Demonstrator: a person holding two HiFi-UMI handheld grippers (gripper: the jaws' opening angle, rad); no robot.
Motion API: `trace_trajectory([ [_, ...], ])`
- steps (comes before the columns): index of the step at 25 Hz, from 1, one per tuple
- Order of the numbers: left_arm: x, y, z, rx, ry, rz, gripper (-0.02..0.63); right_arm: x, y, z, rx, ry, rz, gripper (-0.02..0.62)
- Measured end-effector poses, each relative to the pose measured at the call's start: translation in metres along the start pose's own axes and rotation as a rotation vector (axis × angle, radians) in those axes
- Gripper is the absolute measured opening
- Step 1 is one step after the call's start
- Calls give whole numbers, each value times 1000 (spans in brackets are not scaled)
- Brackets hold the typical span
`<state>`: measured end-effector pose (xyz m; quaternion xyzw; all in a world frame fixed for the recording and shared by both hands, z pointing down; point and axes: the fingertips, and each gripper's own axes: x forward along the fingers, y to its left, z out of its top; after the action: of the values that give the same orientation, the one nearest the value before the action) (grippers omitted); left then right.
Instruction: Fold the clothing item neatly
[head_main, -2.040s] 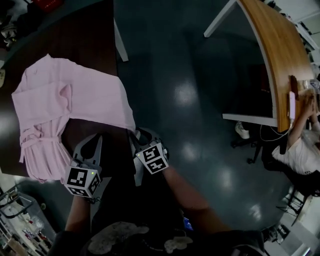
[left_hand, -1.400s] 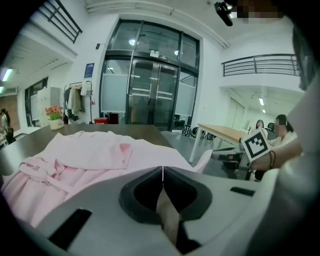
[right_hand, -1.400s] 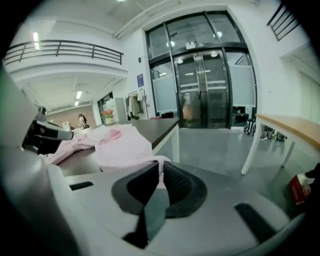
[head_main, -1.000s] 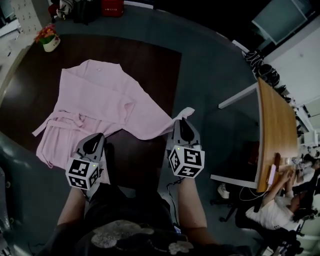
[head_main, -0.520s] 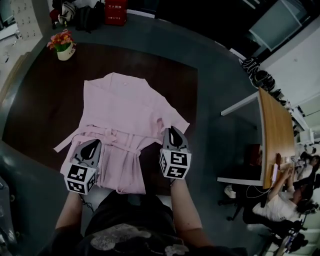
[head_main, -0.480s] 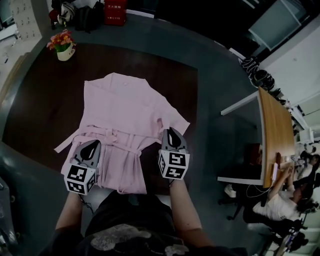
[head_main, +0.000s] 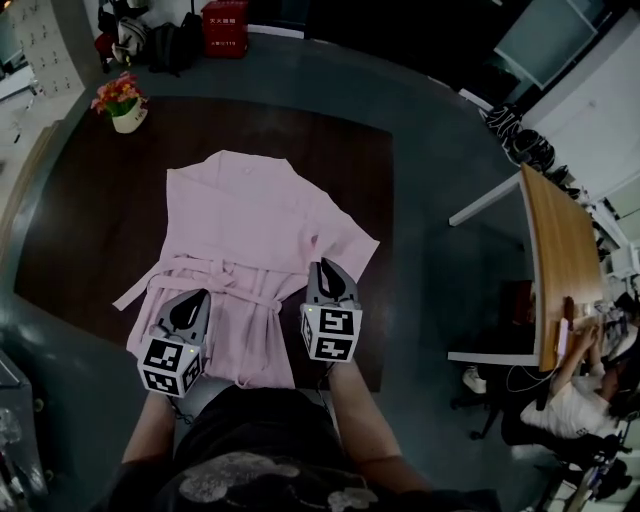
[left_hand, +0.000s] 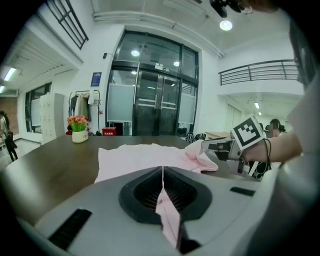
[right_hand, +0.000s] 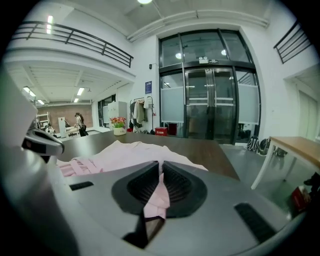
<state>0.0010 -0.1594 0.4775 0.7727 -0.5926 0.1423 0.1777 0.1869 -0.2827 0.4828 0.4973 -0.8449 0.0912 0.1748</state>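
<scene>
The left gripper (left_hand: 162, 172) has its jaws pressed together on a pinch of the pink robe (head_main: 245, 215), with a strip of cloth hanging out between them toward the camera. The right gripper (right_hand: 159, 170) is likewise clamped on a fold of the same fabric. The two grips sit at the robe's near end, one on either side edge, which looks meant to hold the lower part taut and square between the hands. Just beyond the fingertips the belt (head_main: 235, 285) crosses the waist, one loose end trailing off past the left grip's outer side. Further out, the body lies spread flat on the dark table (head_main: 70, 230), with the collar at the far end. This hold seems to set the cloth straight for a first fold, probably carrying the near end toward the collar. A flower pot (head_main: 120, 105) stands well beyond the collar, clear of the cloth.
</scene>
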Motion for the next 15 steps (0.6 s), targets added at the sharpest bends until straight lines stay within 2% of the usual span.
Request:
trace_trajectory([
  [4, 6, -10, 5, 12, -6, 0, 12, 1, -8, 12, 28, -25, -20, 18],
  [8, 8, -5, 18, 33, -28, -3, 12, -7, -14, 43, 31, -82, -72, 18],
  [12, 4, 26, 36, 35, -76, 0, 12, -8, 4, 91, 16, -158, -65, 18],
  [15, -3, 62, 43, 30, -94, -12, 12, 4, 36, 127, -44, -210, -88, 18],
])
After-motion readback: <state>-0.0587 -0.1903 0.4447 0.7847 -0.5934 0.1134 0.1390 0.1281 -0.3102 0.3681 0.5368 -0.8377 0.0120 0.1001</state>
